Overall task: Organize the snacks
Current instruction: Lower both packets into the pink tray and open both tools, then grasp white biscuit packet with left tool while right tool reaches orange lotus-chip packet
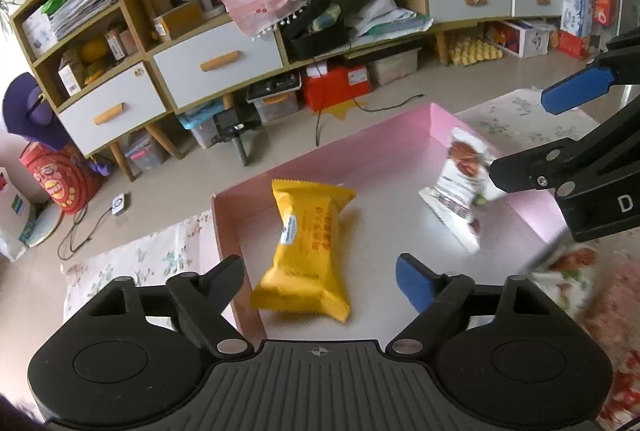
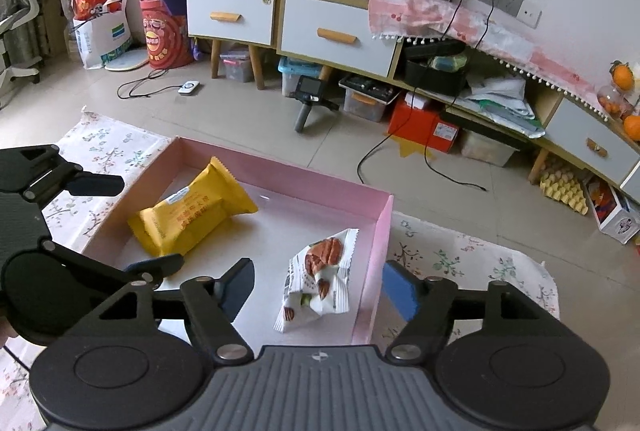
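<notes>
Both snacks lie in the pink box (image 2: 376, 231) on the floral-cloth tabletop (image 2: 472, 263). The yellow snack pack (image 2: 192, 215) looks light, puffy and crinkly, best pinched across its middle; its long axis runs diagonally toward the box's far wall. The white nut packet (image 2: 316, 283) lies crumpled nearby. The left hand-held gripper (image 1: 320, 279) and right hand-held gripper (image 2: 318, 287) are spread wide, empty.
</notes>
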Demonstrator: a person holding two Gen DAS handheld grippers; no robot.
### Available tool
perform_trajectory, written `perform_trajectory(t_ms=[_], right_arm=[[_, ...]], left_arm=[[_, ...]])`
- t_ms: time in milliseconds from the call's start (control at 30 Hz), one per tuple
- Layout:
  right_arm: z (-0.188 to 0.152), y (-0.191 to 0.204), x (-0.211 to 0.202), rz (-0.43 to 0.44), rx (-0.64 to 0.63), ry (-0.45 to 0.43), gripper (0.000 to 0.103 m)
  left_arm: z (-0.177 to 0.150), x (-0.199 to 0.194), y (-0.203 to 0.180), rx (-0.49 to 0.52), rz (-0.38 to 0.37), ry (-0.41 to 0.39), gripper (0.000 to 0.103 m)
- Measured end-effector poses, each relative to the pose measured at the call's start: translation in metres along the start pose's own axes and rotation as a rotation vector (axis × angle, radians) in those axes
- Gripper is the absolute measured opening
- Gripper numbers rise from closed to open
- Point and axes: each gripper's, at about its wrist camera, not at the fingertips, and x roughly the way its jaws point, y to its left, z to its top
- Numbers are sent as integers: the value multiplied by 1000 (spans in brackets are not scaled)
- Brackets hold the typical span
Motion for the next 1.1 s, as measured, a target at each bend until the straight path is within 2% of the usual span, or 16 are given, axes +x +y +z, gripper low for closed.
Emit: perform_trajectory(t_ms=[167,533,867,1100], right_arm=[[-10,5,-23,7,-8,-22,66],[-44,22,-67,34,-16,-62,78],[-79,44,-99,65,-67,-86,82],[-114,55,-102,96,-46,-72,82]], left_arm=[[-11,-25,-9,29,-12,2,90],[-50,-66,-26,50,-23,35,97],[-96,-104,-37,41,-62,79,97],[-130,-113,-50,22,-83,131,97]])
